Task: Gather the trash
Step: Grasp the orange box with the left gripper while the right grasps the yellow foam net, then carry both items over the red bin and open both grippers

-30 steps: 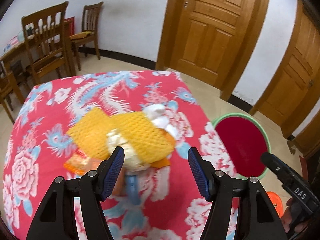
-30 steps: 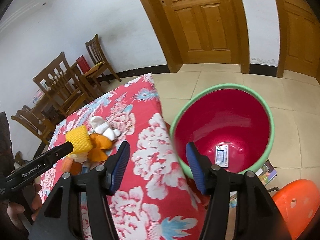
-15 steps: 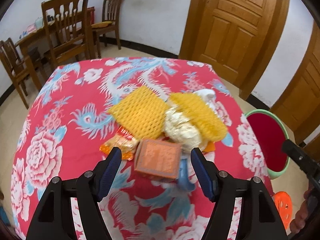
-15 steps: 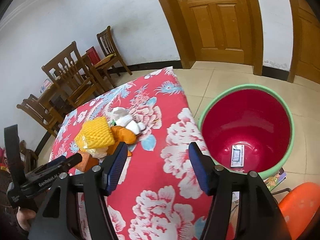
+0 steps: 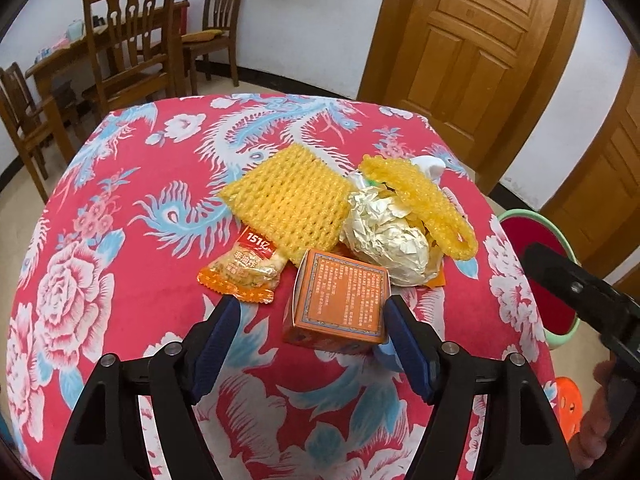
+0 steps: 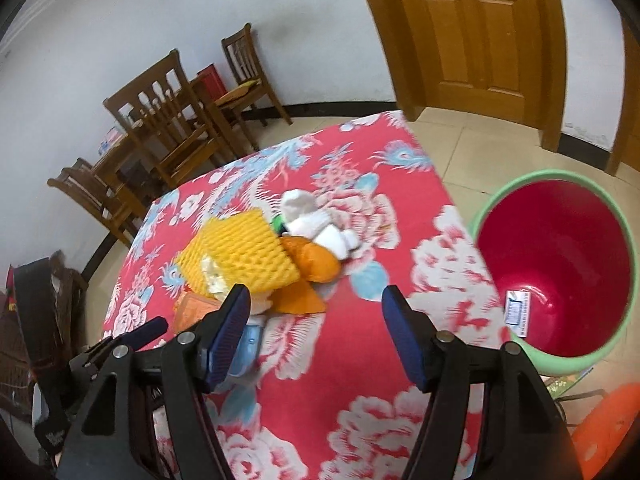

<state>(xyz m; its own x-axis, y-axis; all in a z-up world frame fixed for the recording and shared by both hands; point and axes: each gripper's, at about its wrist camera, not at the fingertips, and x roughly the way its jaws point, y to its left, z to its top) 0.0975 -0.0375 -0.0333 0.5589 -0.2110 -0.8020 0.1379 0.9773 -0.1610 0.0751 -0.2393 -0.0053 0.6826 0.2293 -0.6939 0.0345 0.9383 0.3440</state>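
A pile of trash lies on the red floral tablecloth (image 5: 120, 280): an orange box (image 5: 340, 300), an orange snack packet (image 5: 244, 268), a flat yellow foam net (image 5: 288, 204), a crumpled paper ball (image 5: 388, 236) and a second yellow foam net (image 5: 420, 200). My left gripper (image 5: 310, 316) is open, its fingers just short of the box on either side. My right gripper (image 6: 316, 312) is open and empty over the table, right of the pile (image 6: 248, 256). A red bin with a green rim (image 6: 560, 264) stands on the floor past the table's right edge, with a small carton (image 6: 518, 312) inside.
White tissue (image 6: 316, 220) and orange peel (image 6: 316, 260) lie at the pile's far side. Wooden chairs (image 5: 132, 52) and a table stand behind. Wooden doors (image 5: 468, 40) line the back wall. An orange stool (image 6: 608, 432) stands by the bin.
My left gripper has pulled back and down toward the orange box, which now sits between its fingers. My right gripper has swung left, from the bin toward the table and pile.
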